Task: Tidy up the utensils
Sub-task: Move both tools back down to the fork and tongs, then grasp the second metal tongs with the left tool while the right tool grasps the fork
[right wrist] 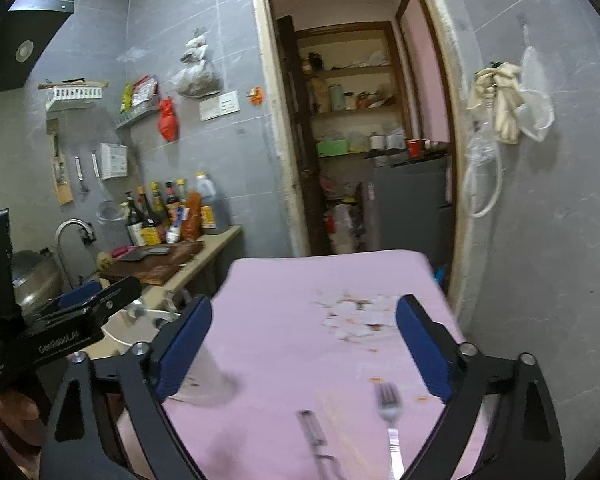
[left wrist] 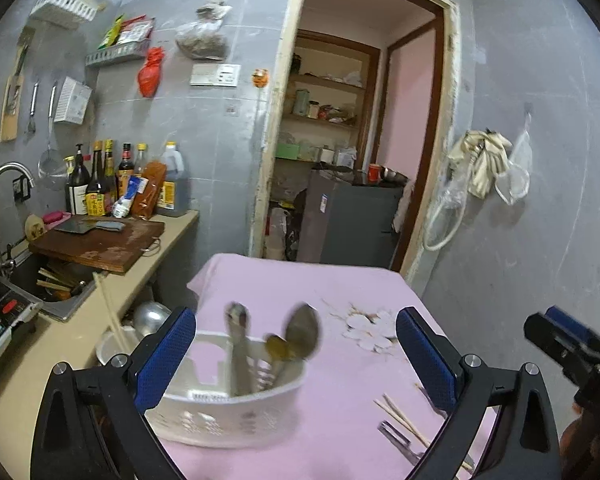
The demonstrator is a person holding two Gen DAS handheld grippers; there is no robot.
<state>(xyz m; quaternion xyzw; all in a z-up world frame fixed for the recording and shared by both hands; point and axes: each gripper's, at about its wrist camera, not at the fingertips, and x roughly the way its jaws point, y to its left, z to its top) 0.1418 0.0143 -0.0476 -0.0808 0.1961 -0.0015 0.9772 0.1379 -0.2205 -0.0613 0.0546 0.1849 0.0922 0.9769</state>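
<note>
A white plastic utensil caddy [left wrist: 236,400] stands on the pink tablecloth [left wrist: 300,288], holding a ladle [left wrist: 304,334], a spoon [left wrist: 278,348] and another metal utensil [left wrist: 238,344]. My left gripper [left wrist: 296,360] is open, its blue pads on either side of the caddy without touching it. Chopsticks [left wrist: 404,420] and a metal utensil [left wrist: 400,440] lie on the cloth to the right. My right gripper [right wrist: 304,348] is open and empty above the cloth; a fork [right wrist: 390,412] and a metal utensil [right wrist: 314,436] lie below it. The caddy [right wrist: 208,384] shows blurred behind its left finger.
A counter [left wrist: 60,344] runs along the left with a cutting board [left wrist: 100,240], cleaver, sauce bottles [left wrist: 120,184] and a sink [left wrist: 52,280]. Pots sit under the counter. A doorway [left wrist: 360,140] opens behind the table. White paper scraps [left wrist: 372,328] lie on the cloth.
</note>
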